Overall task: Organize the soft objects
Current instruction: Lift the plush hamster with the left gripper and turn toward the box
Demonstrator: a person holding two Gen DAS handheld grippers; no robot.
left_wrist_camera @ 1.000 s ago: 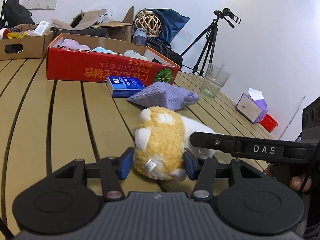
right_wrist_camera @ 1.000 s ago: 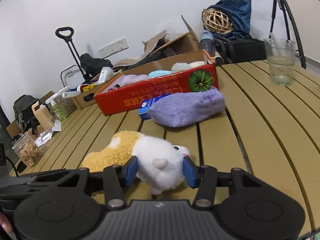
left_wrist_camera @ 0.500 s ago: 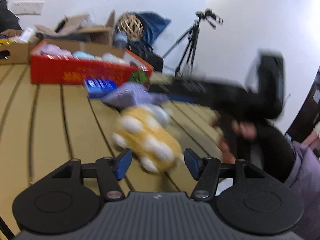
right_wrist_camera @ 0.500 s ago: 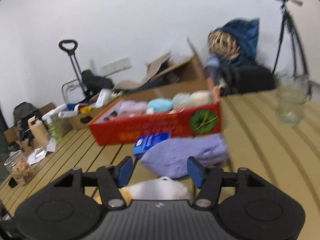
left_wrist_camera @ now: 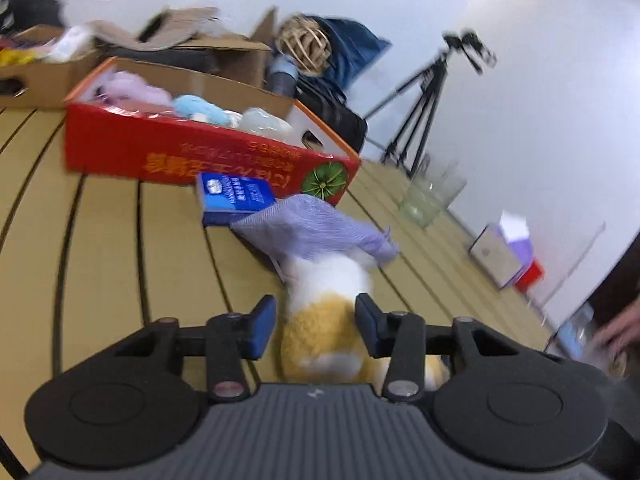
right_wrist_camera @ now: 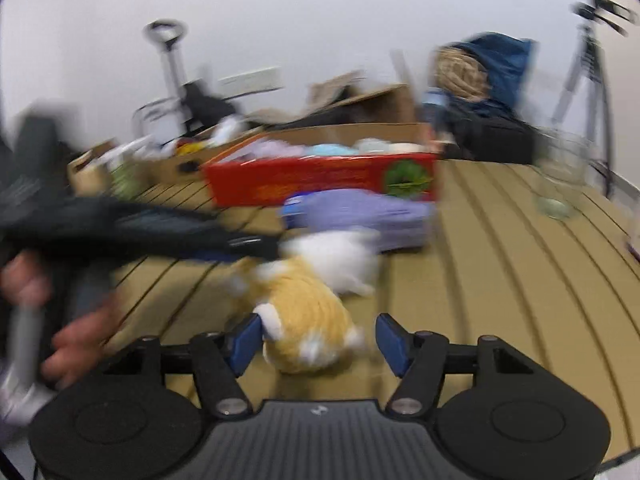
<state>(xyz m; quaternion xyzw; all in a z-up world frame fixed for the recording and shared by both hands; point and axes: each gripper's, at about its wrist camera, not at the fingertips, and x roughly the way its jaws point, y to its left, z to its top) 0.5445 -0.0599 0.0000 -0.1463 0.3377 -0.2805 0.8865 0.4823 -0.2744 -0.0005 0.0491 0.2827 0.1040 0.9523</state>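
Note:
A yellow and white plush toy (left_wrist_camera: 326,320) lies on the wooden table. My left gripper (left_wrist_camera: 316,326) has its blue pads on either side of the toy's yellow end, about touching it; the view is blurred. In the right wrist view the toy (right_wrist_camera: 308,320) lies in front of my right gripper (right_wrist_camera: 318,340), which is open with its left pad near the toy. A purple knitted pouch (left_wrist_camera: 312,228) lies just beyond the toy. A red cardboard box (left_wrist_camera: 192,152) at the back holds several soft items.
A blue packet (left_wrist_camera: 234,198) lies by the red box. A glass (left_wrist_camera: 430,196) and a tissue box (left_wrist_camera: 504,252) stand at the right. Brown cardboard boxes (left_wrist_camera: 40,76) and a tripod (left_wrist_camera: 428,104) stand behind. The left gripper's body and hand cross the right wrist view (right_wrist_camera: 120,228).
Both grippers let go of the toy and swung around. The toy turned on the table. My left gripper now straddles its yellow end; the right gripper has pulled back and opened.

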